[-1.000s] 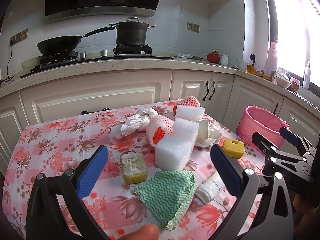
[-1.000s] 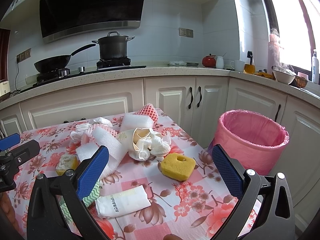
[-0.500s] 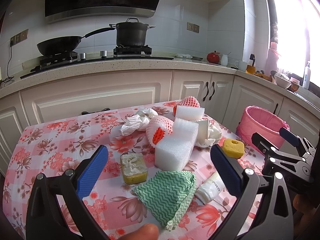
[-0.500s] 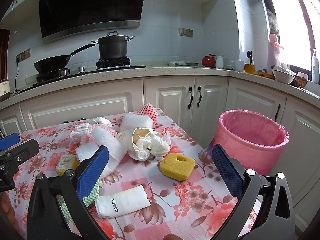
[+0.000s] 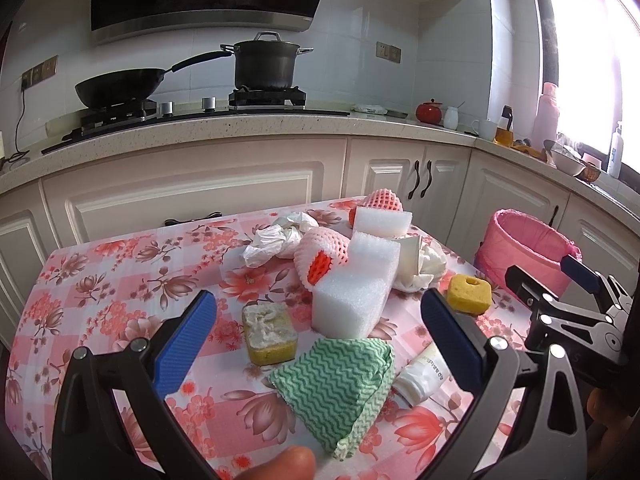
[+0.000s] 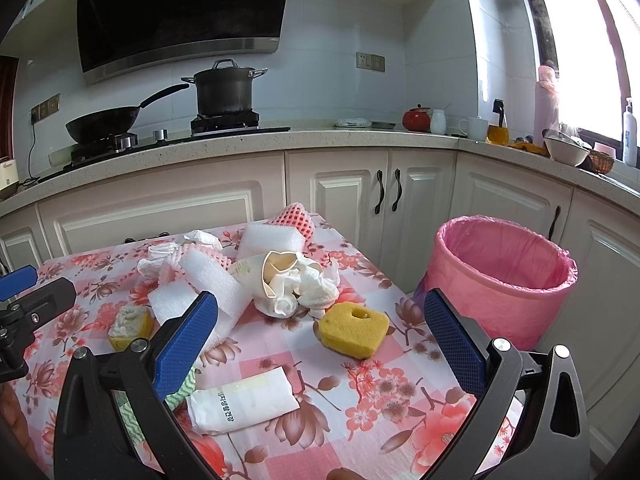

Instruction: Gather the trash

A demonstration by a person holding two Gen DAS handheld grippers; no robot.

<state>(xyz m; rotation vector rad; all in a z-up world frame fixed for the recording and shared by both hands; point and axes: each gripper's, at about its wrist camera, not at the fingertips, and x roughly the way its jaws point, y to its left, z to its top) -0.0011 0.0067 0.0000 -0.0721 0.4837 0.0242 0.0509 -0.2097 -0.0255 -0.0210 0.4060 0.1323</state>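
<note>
2 grippers, left gripper and right gripper, still hover jaws apart and empty, nothing moved since 1 s ago, so all trash remains on floral-cloth table, round pink-lined plastic bin unfilled.

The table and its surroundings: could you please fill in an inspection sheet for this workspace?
Surface: table under a pink floral cloth, trash heaped toward the far side.
Job's things: yellow sponge, white foam block, green wavy cloth, white packet, crumpled tissues, pink foam net, small worn sponge; pink-lined bin stands beside the table, none of this trash seen inside.
Clutter: nothing seen apart from the trash.
Grippers: left gripper open, empty; right gripper open, empty.
Cables: one black cord hanging from a wall socket.
Surroundings: wok and pot on the stove.
</note>
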